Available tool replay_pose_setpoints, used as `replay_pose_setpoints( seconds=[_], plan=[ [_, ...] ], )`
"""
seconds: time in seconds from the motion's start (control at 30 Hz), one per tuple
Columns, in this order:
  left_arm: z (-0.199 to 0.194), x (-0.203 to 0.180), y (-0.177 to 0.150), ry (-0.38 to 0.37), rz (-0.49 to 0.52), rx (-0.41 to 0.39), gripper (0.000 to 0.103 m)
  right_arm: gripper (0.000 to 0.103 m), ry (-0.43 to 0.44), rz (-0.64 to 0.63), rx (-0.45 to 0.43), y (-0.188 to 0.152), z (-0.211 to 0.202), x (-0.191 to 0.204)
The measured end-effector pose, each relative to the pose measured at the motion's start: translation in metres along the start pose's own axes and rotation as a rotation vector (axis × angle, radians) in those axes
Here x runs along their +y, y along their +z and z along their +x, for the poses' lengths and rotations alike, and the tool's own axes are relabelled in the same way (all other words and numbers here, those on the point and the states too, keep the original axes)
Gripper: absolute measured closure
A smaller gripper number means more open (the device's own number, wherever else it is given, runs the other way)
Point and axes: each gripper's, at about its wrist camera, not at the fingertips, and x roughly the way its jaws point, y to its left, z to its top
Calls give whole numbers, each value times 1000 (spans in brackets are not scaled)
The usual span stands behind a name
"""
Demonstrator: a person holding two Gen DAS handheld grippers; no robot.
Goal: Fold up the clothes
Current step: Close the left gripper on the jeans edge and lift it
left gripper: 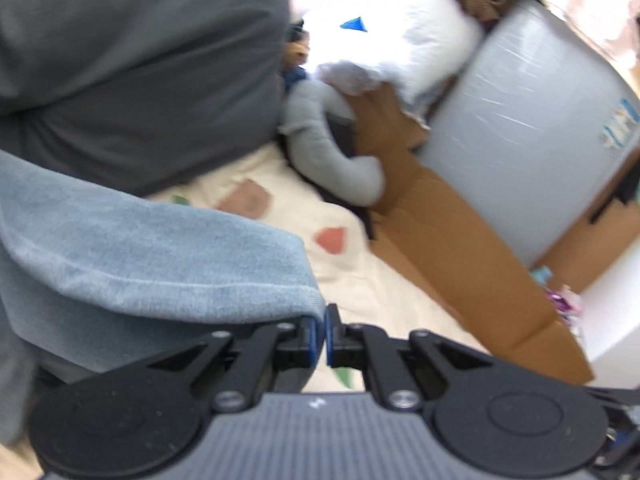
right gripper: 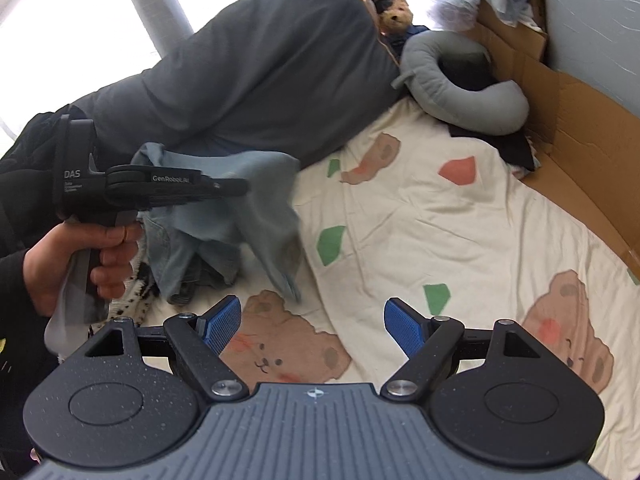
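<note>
Bedsheet [right gripper: 460, 216] open rightward; left claw [left gripper: 321, 330] pinches denim hem [left gripper: 240, 284]; right claw [right gripper: 313, 320] released.

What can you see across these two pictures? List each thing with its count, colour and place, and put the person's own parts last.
denim garment: one, light blue, lifted off the sheet at left
sheet: one, cream with bear print, covers the bed
pillow: one, dark grey, at the bed's head
neck cushion: one, pale grey, by the cardboard
teddy bear: one, brown, behind the pillow
cardboard: brown, along the right edge
left tool: shut on the denim's hem
right tool: open, empty, above the sheet
hand: one, gripping the left tool's handle
</note>
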Motion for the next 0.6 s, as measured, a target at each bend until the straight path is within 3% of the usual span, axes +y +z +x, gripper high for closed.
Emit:
replay_pose_setpoints(
  seconds=[0.23, 0.4, 0.5, 0.57, 0.6],
  plan=[
    [3, -47, -21, -119, -4, 41, 99, 20, 10, 20, -6, 0, 10, 6],
    [7, -71, -32, -198, -13, 68, 99, 34, 17, 43, 7, -3, 21, 0],
    [5, -85, -37, -243, -11, 77, 99, 60, 2, 54, 27, -6, 28, -7],
    [4, -91, -41, -264, -12, 85, 99, 88, -27, 57, 36, -10, 30, -14],
    [5, -93, -43, -268, -10, 94, 99, 91, -40, 59, 35, -11, 30, -17]
  ],
)
